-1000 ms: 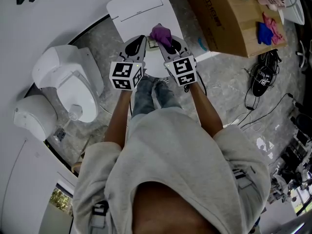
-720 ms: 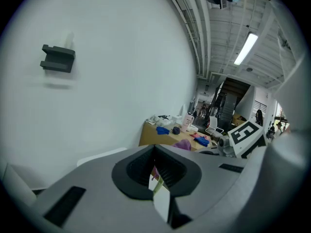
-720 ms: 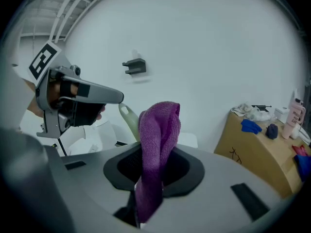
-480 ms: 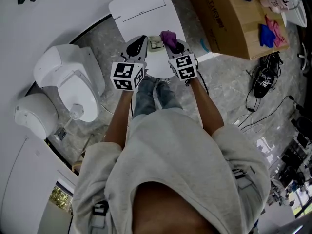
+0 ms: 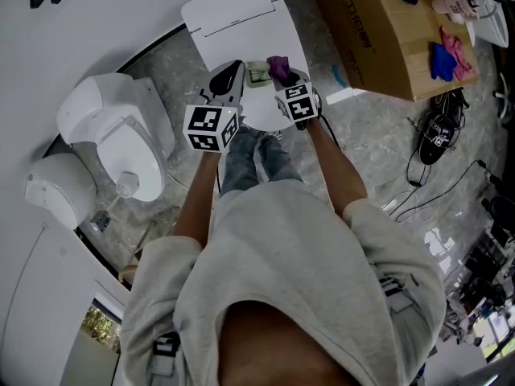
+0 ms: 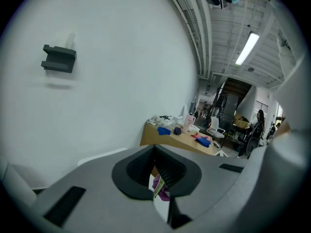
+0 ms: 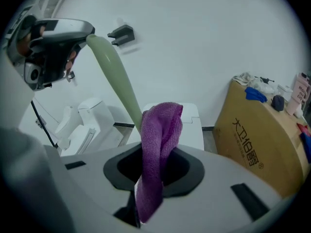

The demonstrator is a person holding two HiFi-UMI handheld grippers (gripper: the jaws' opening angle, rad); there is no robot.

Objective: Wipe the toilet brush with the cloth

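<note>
the step in hand, as i read it, is bringing the cloth (image 7: 158, 144) onto the handle of the toilet brush (image 7: 116, 79) and stroking along it. to do it well, the right gripper (image 5: 283, 79) should be folding the loose purple top round the pale green shaft rather than grazing one side. meanwhile the left gripper (image 5: 228, 75) should be bracing the shaft against the rubbing.

in the head view both grippers are reaching forward side by side at upper centre, over a white fixture (image 5: 237, 14). the left jaws are pressing together on the handle's end. in the right gripper view the handle is slanting from upper left down to centre, passing just behind the cloth; i cannot tell whether they are touching. the right jaws are pinching the cloth, which is rising upright out of them.
</note>
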